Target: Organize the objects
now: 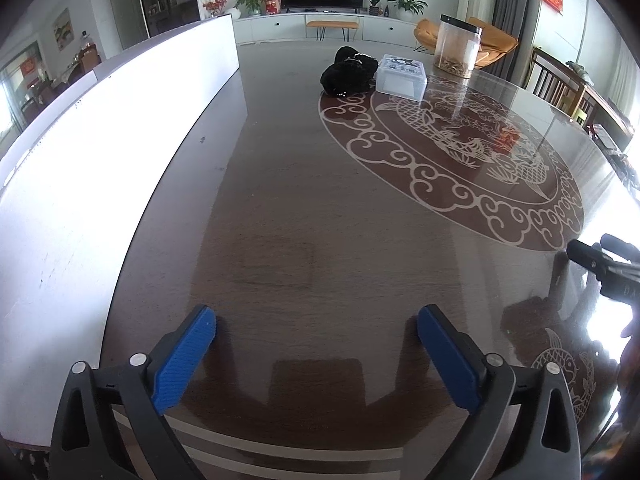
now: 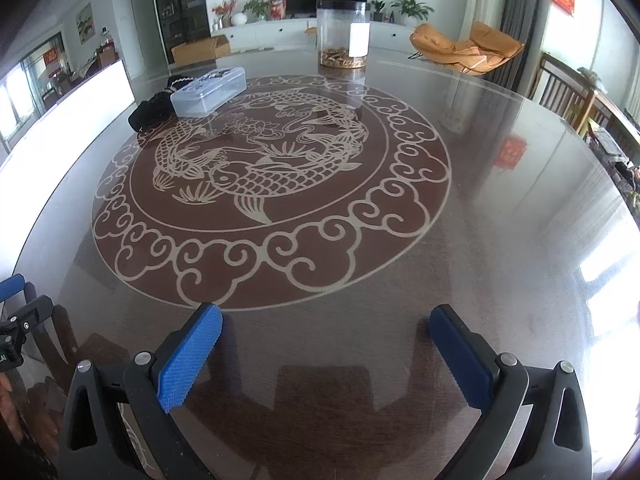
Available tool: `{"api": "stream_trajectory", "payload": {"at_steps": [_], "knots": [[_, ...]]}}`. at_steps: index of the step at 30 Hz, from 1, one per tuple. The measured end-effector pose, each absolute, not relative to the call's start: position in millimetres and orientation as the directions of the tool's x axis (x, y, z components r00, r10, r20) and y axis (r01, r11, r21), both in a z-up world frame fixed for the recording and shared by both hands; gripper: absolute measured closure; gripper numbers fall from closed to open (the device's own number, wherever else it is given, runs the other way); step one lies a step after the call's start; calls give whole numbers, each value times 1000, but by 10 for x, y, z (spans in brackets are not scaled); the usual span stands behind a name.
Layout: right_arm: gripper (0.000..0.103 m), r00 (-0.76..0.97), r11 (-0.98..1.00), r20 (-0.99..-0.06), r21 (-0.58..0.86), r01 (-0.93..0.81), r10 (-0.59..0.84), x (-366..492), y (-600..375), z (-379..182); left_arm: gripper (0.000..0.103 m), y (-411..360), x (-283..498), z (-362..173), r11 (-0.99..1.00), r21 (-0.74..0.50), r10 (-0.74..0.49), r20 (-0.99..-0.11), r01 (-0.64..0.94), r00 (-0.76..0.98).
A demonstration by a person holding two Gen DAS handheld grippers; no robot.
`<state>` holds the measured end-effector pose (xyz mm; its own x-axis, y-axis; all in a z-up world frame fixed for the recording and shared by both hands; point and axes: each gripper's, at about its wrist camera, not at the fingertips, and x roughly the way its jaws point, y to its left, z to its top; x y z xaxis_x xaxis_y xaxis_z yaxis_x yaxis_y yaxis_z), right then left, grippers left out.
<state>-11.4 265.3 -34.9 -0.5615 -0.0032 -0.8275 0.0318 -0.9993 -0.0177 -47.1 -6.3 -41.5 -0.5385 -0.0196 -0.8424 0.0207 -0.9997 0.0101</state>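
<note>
A clear plastic box [image 1: 401, 76] [image 2: 209, 91] with a lid lies at the far side of the round table [image 1: 304, 216] [image 2: 500, 216]. A black pouch with a pearl chain [image 1: 347, 71] [image 2: 154, 111] lies against its left side. A tall clear jar [image 1: 457, 46] [image 2: 343, 33] with brownish contents at the bottom stands farther back. My left gripper [image 1: 316, 322] is open and empty, low over the near table. My right gripper [image 2: 326, 318] is open and empty near the front edge. Each gripper shows at the other view's edge.
A long white board [image 1: 120, 128] [image 2: 72, 108] stands along the table's left side. The dark glossy tabletop has a fish and cloud pattern [image 2: 264, 176] in the middle. Wooden chairs [image 2: 568, 96] stand at the right. An orange lounge chair [image 2: 464, 48] is behind the table.
</note>
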Motion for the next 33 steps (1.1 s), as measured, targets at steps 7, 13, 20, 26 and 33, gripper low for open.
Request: {"api": "stream_trajectory", "payload": {"at_steps": [7,13,20,26,33], "knots": [[0,-540,-995,-838,35,91,-79,-801,2337,-214,0,-70,-442,-423,-1000,9,-18,-830,18,-558],[0,-544,-986,-823,114,125,-165,-1744,1713,-7,0,-73,-425,-424,-1000,9,-15,-822,15,-569],[0,-523,-997,-849,43,66,-72,-2655,1227,-21,0,-74,-445,-419,-1000,8,-11,-829,8,-559],[33,-452,-995,-887,89,40,-97,-2872,1214,-239,0,-73,-468,-413,-1000,7,-9,-836,5,-548],[40,-481,-989,-871,34,146,-101,-2399,1370,-264,0,-56,-458,-405,-1000,8,-10,-833,5,-553]]}}
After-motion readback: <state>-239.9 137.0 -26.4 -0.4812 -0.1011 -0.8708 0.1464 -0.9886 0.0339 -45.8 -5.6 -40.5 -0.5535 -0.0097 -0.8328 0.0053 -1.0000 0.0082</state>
